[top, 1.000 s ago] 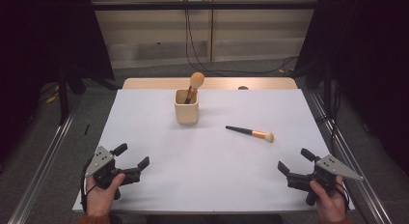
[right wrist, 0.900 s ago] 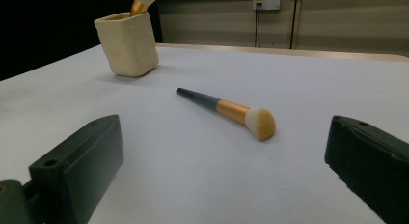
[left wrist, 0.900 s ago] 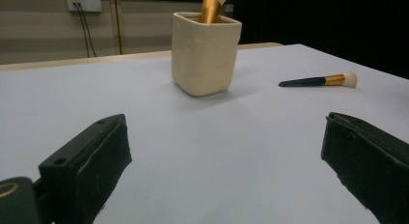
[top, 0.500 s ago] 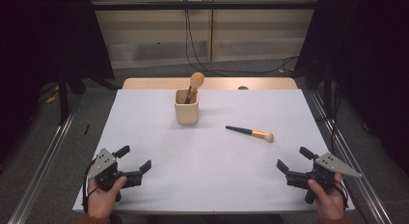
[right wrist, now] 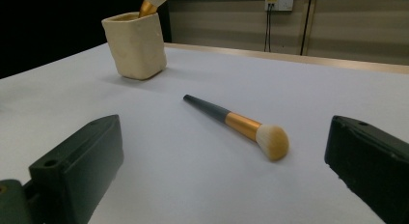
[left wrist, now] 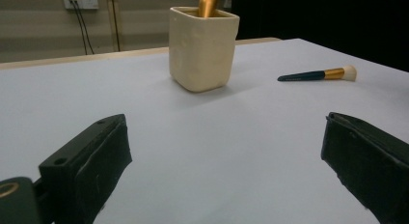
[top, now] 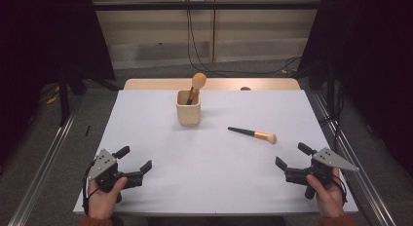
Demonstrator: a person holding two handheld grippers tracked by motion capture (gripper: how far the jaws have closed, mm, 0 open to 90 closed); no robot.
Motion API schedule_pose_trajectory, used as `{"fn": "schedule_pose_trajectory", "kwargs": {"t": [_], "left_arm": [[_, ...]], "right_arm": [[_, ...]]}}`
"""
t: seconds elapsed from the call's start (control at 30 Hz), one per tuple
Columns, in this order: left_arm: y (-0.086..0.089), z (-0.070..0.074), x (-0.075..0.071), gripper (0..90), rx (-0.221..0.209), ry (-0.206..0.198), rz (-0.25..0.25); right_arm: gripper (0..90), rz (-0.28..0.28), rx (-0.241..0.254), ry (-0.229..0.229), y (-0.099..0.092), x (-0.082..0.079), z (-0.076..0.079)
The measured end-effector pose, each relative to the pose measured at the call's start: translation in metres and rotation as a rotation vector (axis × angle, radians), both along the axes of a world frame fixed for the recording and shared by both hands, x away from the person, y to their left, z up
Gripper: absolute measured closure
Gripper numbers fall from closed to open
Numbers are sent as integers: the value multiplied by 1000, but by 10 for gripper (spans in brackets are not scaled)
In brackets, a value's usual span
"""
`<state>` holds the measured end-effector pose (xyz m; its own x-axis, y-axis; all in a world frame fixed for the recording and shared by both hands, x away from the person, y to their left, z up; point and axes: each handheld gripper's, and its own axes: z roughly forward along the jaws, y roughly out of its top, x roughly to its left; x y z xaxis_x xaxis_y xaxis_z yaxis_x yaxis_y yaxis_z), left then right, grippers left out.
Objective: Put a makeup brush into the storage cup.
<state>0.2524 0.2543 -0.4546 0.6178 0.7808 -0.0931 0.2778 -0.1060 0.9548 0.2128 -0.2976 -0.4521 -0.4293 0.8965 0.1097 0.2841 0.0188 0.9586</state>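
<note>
A cream square cup (top: 188, 108) (left wrist: 203, 48) (right wrist: 135, 44) stands upright on the white table, toward the back middle, with a makeup brush (top: 196, 85) leaning in it, bristles up. A second makeup brush (top: 253, 134) (left wrist: 317, 74) (right wrist: 240, 124) with a dark handle, gold ferrule and pale bristles lies flat to the cup's right. My left gripper (top: 133, 160) rests open at the front left, empty, jaws pointing toward the cup. My right gripper (top: 293, 156) is open at the front right, empty, facing the lying brush from a short distance.
The white table (top: 209, 177) ends in a wooden strip (top: 146, 84) at the back. Metal rails (top: 44, 162) run along both sides on the floor. Cables (top: 195, 41) hang down the back wall. Dark curtains flank the space.
Both grippers drifted slightly toward the table's front edge; their jaws stayed open. The cup and both brushes have not moved.
</note>
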Motion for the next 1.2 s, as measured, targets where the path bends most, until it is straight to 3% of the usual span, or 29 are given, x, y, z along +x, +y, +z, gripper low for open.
{"fn": "schedule_pose_trajectory", "kwargs": {"t": [0.13, 0.27, 0.5, 1.2], "left_arm": [[0, -1, 0, 32, 1, 1, 11], [0, -2, 0, 32, 4, 3, 16], [-3, -1, -2, 31, 24, -9, -13], [-2, -1, -1, 29, 30, -13, -15]], "right_arm": [[0, 13, -19, -3, 1, 6, 3], [0, 19, -1, -22, 3, 13, 10], [0, 28, -4, -29, 5, 32, 17], [7, 32, -24, -5, 16, 85, 19]]}}
